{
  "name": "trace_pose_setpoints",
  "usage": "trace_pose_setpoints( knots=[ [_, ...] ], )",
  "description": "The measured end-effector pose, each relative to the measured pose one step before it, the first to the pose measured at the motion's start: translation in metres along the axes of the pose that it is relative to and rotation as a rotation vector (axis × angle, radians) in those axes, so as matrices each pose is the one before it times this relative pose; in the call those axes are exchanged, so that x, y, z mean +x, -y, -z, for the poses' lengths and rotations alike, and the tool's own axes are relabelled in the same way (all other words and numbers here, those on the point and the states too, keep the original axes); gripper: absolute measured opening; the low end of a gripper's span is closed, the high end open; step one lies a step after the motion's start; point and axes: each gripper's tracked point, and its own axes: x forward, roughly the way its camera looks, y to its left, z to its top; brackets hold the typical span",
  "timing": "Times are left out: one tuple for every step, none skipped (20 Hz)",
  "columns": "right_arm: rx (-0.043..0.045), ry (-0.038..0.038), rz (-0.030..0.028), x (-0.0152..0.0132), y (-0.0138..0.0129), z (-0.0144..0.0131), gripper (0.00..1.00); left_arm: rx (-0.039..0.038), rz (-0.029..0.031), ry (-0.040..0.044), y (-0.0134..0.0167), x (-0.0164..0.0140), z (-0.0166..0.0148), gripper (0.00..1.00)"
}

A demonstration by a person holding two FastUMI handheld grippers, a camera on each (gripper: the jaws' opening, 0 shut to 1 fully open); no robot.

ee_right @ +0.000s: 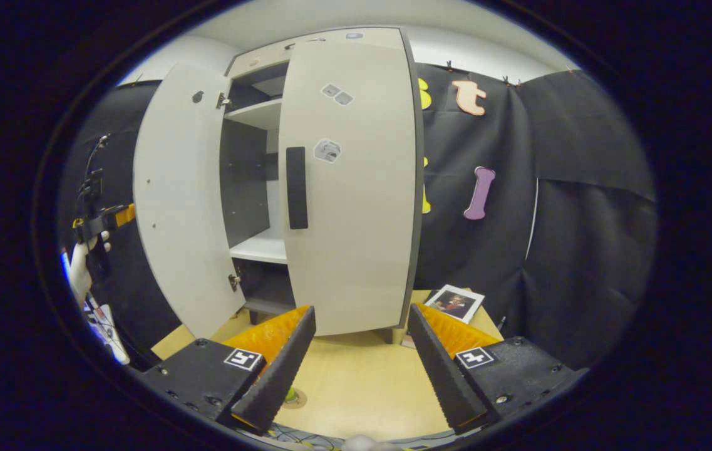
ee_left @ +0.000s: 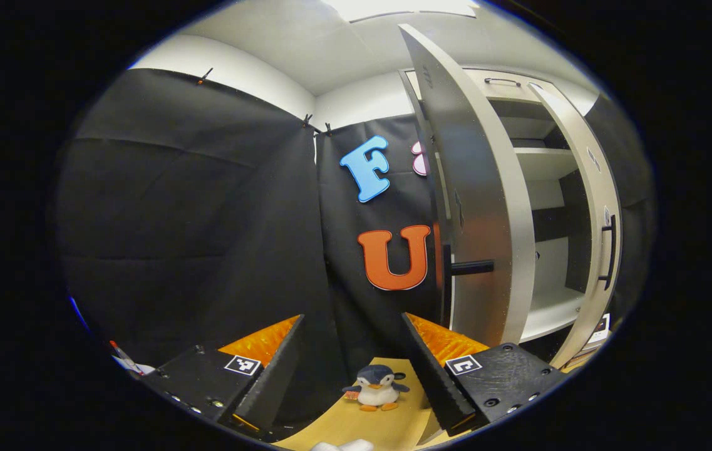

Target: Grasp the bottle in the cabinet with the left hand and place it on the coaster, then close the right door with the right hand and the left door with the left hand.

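Left door point(ee_right: 174, 200) of the cabinet point(ee_right: 255, 247) stands wide open; right door point(ee_right: 349, 188) nearly shut. Likely a light, stiff panel on hinges: push its outer face near the handle point(ee_left: 471, 268). Left gripper point(ee_left: 352, 369) and right gripper point(ee_right: 362, 366) both gape wide, empty, above the desk point(ee_right: 362, 376).

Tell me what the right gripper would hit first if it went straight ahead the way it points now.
Most likely the right door of the cabinet. The open right gripper points at that door's lower part, above the table, with nothing between them; depth is hard to judge.
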Motion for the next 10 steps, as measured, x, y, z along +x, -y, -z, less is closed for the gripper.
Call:
trace_pose_setpoints(
  knots=[
    [0.00147, -0.00263, -0.00316, 0.00137, 0.00176, 0.00097, 0.95, -0.00373, 0.00191, -0.00133, 0.00262, -0.0017, -0.00158, 0.92],
    [0.00306, -0.00008, -0.00292, 0.00146, 0.00135, -0.0006, 0.98, -0.00012, 0.00034, -0.001, 0.00311, -0.00158, -0.00079, 0.92],
    [0.00227, 0.00066, -0.00275, 0.00076, 0.00202, 0.00034, 0.95, 0.00773, -0.00669, -0.00001, -0.00021, 0.00022, -0.00073, 0.9],
    [0.00046, 0.00145, -0.00124, 0.00072, 0.00142, -0.00043, 0.95, 0.0128, -0.00858, -0.00253, 0.00047, -0.00068, -0.00044, 0.88],
    [-0.00043, 0.00215, -0.00016, 0.00086, 0.00166, -0.00004, 0.98, 0.01163, -0.00736, 0.00001, 0.00032, -0.00254, 0.00105, 0.92],
    [0.0003, 0.00128, -0.00045, 0.00133, 0.00192, -0.00096, 0.98, 0.00551, -0.00124, 0.00023, 0.00089, -0.00131, -0.00071, 0.91],
    [0.00136, 0.00146, -0.00138, 0.00004, 0.00198, 0.0007, 0.98, -0.00212, 0.00392, -0.00091, 0.00271, -0.00175, -0.00013, 0.91],
    [0.00167, -0.00054, -0.00228, 0.00044, 0.00198, -0.00027, 0.95, -0.00857, 0.00663, -0.00243, 0.00386, -0.00181, 0.00004, 0.87],
    [0.00101, -0.00111, -0.00293, 0.00054, 0.00117, 0.00069, 0.95, -0.00987, 0.00946, -0.00405, 0.0034, -0.00276, 0.00108, 0.87],
    [-0.00051, -0.0005, -0.00306, 0.00059, 0.00115, -0.00024, 0.95, -0.00254, 0.01156, 0.00121, 0.00638, -0.00295, -0.00087, 0.87]
  ],
)
